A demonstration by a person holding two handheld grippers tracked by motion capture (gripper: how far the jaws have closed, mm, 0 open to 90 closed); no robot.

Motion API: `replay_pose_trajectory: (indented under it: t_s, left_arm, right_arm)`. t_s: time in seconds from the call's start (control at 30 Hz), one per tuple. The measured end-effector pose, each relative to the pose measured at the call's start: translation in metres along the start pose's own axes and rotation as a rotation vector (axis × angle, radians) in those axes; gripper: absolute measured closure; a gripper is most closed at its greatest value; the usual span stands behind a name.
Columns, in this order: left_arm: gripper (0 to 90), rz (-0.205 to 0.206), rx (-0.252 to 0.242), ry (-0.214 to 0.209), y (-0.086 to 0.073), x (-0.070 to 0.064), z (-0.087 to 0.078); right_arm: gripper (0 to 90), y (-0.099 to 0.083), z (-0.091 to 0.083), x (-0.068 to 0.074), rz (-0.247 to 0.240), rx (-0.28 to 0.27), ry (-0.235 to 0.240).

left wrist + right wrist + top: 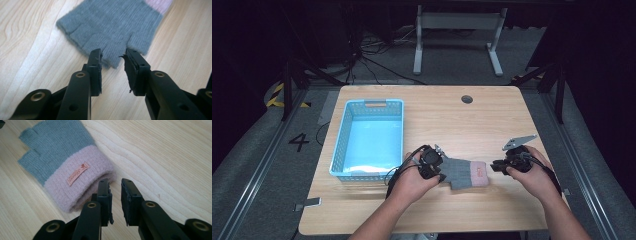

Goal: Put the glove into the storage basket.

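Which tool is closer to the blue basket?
Left. The left tool is just off the blue basket's near right corner, at the glove's grey end. The right tool is farther right, beyond the glove's pink cuff.

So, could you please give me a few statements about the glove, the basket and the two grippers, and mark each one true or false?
1. The glove lies flat on the table. True.
2. The glove sits inside the blue basket. False: it lies on the table, to the right of the basket.
3. The glove's cuff is pink and carries a small label. True.
4. The left gripper is clamped on the pink cuff. False: its jaws stand open at the grey finger end.
5. The right gripper is open near the cuff. True.
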State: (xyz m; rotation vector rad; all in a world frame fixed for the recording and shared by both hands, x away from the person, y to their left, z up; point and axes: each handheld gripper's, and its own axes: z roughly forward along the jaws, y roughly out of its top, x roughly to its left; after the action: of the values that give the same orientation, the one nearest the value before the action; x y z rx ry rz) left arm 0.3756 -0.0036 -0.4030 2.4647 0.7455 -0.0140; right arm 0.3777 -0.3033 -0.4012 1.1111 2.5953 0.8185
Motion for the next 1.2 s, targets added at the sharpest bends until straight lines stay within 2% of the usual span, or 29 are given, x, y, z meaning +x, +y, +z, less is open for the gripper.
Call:
replay_pose_trajectory:
  t_s: [0.33,0.5,0.6,0.67,0.77,0.83,0.93,1.03,1.13,1.2]
  left_arm:
    - [59.6,0.043,-0.023,-0.018,0.016,-0.011,-0.006]
    - [56.3,0.039,-0.029,-0.023,0.024,-0.014,-0.001]
    - [55.4,0.046,-0.031,-0.024,0.028,-0.014,0.003]
    - [54.4,0.033,-0.042,-0.035,0.03,-0.013,0.006]
    - [52.3,0.036,-0.019,-0.024,0.034,-0.011,0.014]
    - [50.8,0.036,-0.022,-0.03,0.036,-0.009,0.02]
    - [46.7,0.054,-0.038,-0.033,0.039,-0.007,0.027]
    - [44.9,0.051,-0.038,-0.035,0.041,-0.005,0.032]
    - [41.9,0.065,-0.039,-0.02,0.043,-0.005,0.038]
    - [40.3,0.072,-0.033,-0.027,0.043,-0.006,0.042]
  right_arm:
    - [74.3,-0.005,-0.012,-0.002,0.027,-0.012,0.009]
    - [72.0,-0.01,-0.017,-0.006,0.052,-0.019,0.021]
    - [71.5,-0.011,-0.019,-0.008,0.059,-0.022,0.023]
    - [71.4,-0.012,-0.021,-0.008,0.064,-0.031,0.021]
    - [72.1,-0.012,-0.024,-0.008,0.063,-0.046,0.018]
    - [72.1,-0.012,-0.025,-0.009,0.065,-0.052,0.023]
    - [71.6,-0.012,-0.024,-0.01,0.072,-0.05,0.028]
    - [71.1,-0.012,-0.024,-0.011,0.07,-0.05,0.028]
    - [70.7,-0.012,-0.024,-0.011,0.073,-0.058,0.034]
    - [70.4,-0.012,-0.024,-0.01,0.072,-0.057,0.039]
